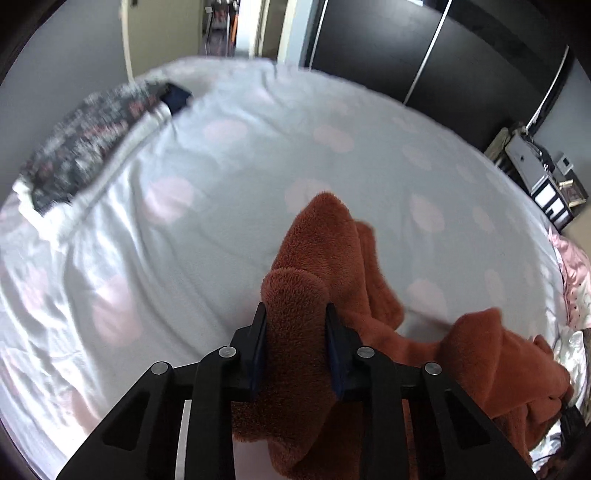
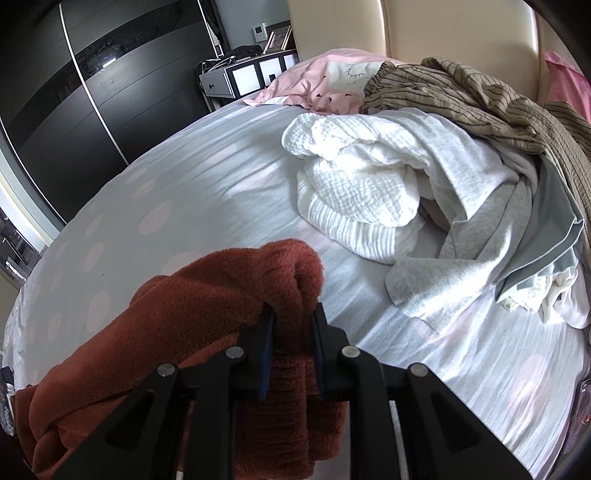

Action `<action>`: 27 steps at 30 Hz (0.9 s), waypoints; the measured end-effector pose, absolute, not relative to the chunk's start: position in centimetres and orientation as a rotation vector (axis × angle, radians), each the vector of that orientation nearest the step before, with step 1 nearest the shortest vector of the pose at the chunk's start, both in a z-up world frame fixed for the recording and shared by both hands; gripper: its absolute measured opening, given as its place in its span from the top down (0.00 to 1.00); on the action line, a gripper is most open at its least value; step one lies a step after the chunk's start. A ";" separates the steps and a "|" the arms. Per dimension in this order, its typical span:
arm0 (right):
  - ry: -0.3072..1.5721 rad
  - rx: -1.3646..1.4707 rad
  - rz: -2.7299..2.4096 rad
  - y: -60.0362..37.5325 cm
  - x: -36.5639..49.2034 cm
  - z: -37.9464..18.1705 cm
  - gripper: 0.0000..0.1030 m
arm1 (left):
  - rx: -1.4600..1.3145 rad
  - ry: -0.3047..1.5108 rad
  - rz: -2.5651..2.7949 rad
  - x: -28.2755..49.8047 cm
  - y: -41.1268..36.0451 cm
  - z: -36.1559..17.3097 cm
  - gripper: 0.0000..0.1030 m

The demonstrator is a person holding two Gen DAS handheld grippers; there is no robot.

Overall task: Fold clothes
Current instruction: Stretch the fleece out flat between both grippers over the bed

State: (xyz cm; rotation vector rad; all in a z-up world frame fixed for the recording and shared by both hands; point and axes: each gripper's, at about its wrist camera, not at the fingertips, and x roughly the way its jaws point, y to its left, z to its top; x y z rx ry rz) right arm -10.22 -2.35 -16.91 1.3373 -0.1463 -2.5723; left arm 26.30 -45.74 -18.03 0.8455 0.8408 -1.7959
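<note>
The left hand-held gripper [image 1: 295, 314] is closed on a thick fold of a rust-brown fleece garment [image 1: 317, 236], the fluffy cloth bulging up between its two dark fingers and filling the gap between them. From that grip the fleece rises in a peak above the bed [image 1: 184, 221] and trails off to the right in loose folds that sag onto the sheet. The right hand-held gripper [image 2: 293, 315] likewise has its fingers pressed against a bunched edge of the same fleece garment [image 2: 207, 288], which rolls over the fingertips and drapes away to the left and down under the gripper. The bed is covered by a pale grey sheet with faint pink dots, wrinkled in places. In the right wrist view, a pile of unfolded laundry lies near the head of the bed, well apart from the fleece: a crumpled white textured cloth [image 2: 354, 192], a light grey heathered garment [image 2: 476, 236] partly over it, and an olive striped garment [image 2: 476, 96] on top toward the cream headboard [image 2: 443, 29]. A pink pillow [image 2: 325, 85] sits beside the pile. In the left wrist view, a dark patterned cloth [image 1: 92, 136] lies at the far left edge of the bed, blurred. Dark wardrobe doors [image 1: 424, 55] stand beyond the bed.
</note>
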 end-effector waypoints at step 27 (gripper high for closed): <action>-0.399 1.460 -2.796 4.2 -13.7 -17.7 0.83 | 0.774 0.801 -1.627 34.2 -47.7 -14.7 0.55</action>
